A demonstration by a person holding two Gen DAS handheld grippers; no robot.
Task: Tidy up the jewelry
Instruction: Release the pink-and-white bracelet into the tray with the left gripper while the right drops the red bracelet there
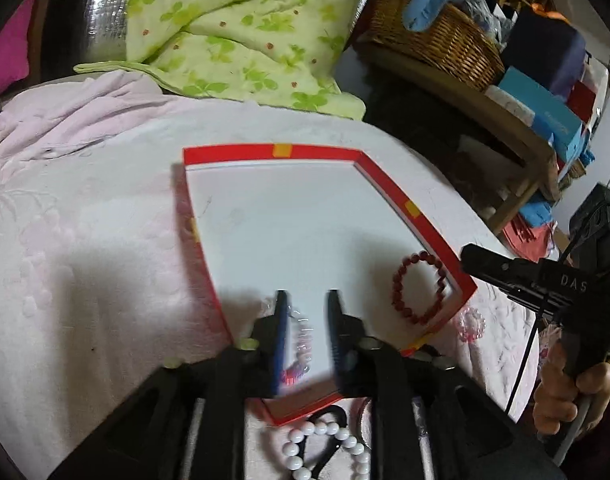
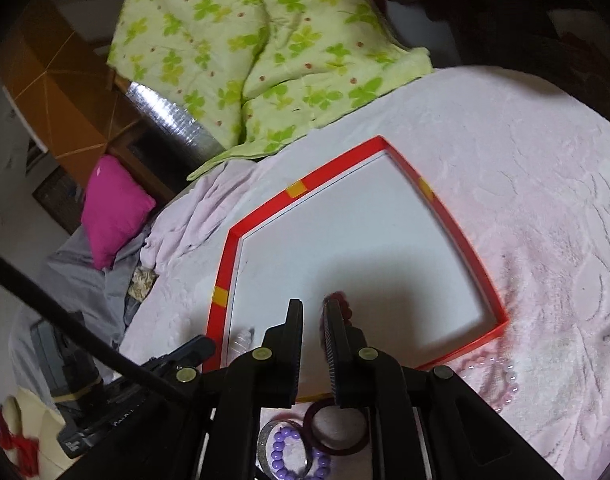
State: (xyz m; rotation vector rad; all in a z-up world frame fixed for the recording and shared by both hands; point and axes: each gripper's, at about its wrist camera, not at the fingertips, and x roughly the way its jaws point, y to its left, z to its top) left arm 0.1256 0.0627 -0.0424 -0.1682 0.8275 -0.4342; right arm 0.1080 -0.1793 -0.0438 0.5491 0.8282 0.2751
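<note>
A shallow red-rimmed tray (image 1: pixel 389 184) with a white floor lies on the pink bedspread; it also shows in the right wrist view (image 2: pixel 261 216). A dark red bead bracelet (image 1: pixel 419 286) lies in its near right corner. My left gripper (image 1: pixel 307 294) is open over the tray's near edge, with a clear beaded bracelet (image 1: pixel 303 340), blurred, between its fingers, not visibly clamped. My right gripper (image 2: pixel 313 304) is open and empty just above the red bracelet (image 2: pixel 339 296), mostly hidden behind its finger. A white bead bracelet (image 1: pixel 325 444), a pink crystal bracelet (image 1: pixel 471 324), a purple bead bracelet (image 2: pixel 297 452) and a maroon bangle (image 2: pixel 337 426) lie outside the tray.
A green floral quilt (image 1: pixel 241 32) is heaped beyond the tray. A wicker basket (image 1: pixel 437 36) and boxes (image 1: pixel 545 104) stand on a wooden shelf to the right. A magenta pillow (image 2: pixel 115 208) lies off the bed's left side. A black hair tie (image 1: pixel 329 436) lies by the white beads.
</note>
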